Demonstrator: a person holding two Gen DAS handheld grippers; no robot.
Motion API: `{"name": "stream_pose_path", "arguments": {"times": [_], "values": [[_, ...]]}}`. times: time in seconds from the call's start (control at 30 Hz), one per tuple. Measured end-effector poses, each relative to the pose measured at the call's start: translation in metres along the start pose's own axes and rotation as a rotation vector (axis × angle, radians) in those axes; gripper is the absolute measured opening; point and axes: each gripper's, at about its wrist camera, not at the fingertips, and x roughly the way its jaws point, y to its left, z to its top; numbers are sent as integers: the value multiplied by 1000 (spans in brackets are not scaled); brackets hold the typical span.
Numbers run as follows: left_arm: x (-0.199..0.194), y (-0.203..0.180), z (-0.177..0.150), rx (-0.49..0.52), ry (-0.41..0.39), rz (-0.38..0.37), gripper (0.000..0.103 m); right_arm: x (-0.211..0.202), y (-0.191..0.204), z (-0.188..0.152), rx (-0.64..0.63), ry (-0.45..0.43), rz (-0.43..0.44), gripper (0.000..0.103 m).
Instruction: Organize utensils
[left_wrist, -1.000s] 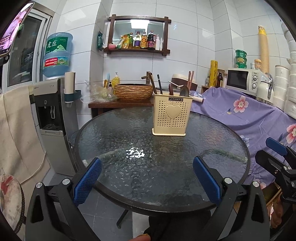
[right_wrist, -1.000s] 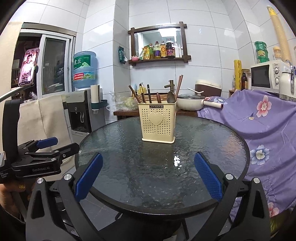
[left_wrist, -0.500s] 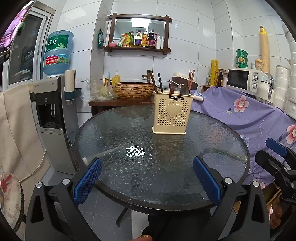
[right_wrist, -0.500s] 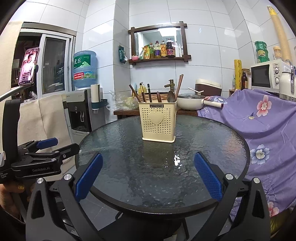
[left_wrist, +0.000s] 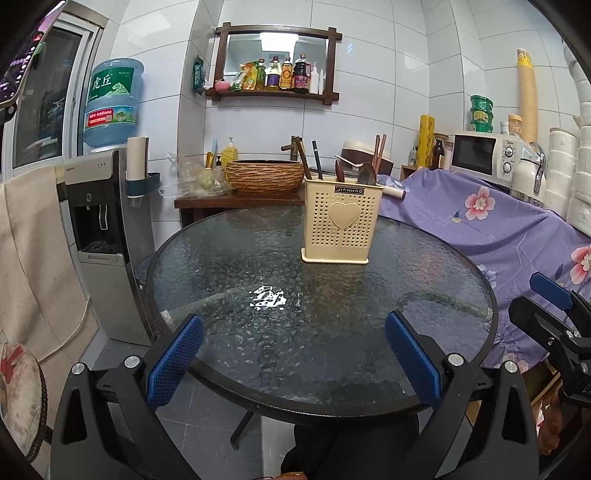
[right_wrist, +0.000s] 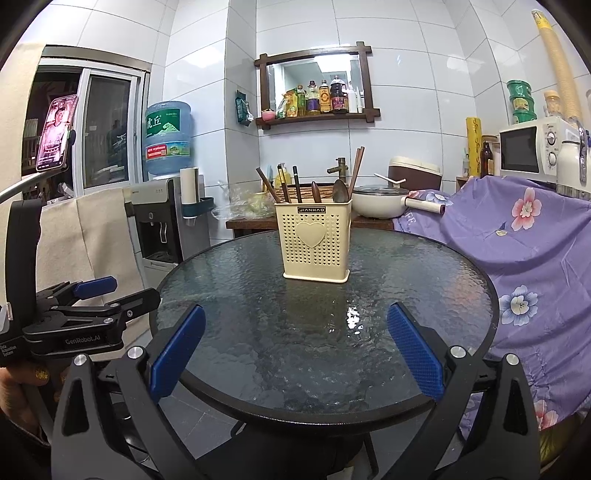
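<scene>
A cream perforated utensil holder (left_wrist: 341, 220) (right_wrist: 316, 242) with a heart on its front stands upright on the far half of a round glass table (left_wrist: 258, 317) (right_wrist: 424, 295). Dark wooden chopsticks (right_wrist: 356, 170), spoons (right_wrist: 340, 192) and other handles stick out of its top. My left gripper (left_wrist: 293, 356) hovers open over the table's near edge with nothing between its blue pads. My right gripper (right_wrist: 295, 349) is likewise open and empty at the near edge. Each gripper also shows in the other's view, at the side.
A water dispenser (left_wrist: 99, 206) stands left of the table. A purple flowered cloth (left_wrist: 498, 225) covers furniture on the right, with a microwave (left_wrist: 484, 153) behind. A wooden side table with a woven bowl (left_wrist: 264, 175) and a white pan (right_wrist: 380, 205) is behind the holder.
Both views have shifted only slightly; the holder sits a touch lower in the left wrist view. Both grippers stay open and empty.
</scene>
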Motion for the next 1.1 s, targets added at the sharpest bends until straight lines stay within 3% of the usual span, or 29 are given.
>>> {"name": "stream_pose_path", "arguments": {"times": [1.1], "values": [[3,-4,-4,17,19,16,97,5,2,-5,26,18,-2,97]]}}
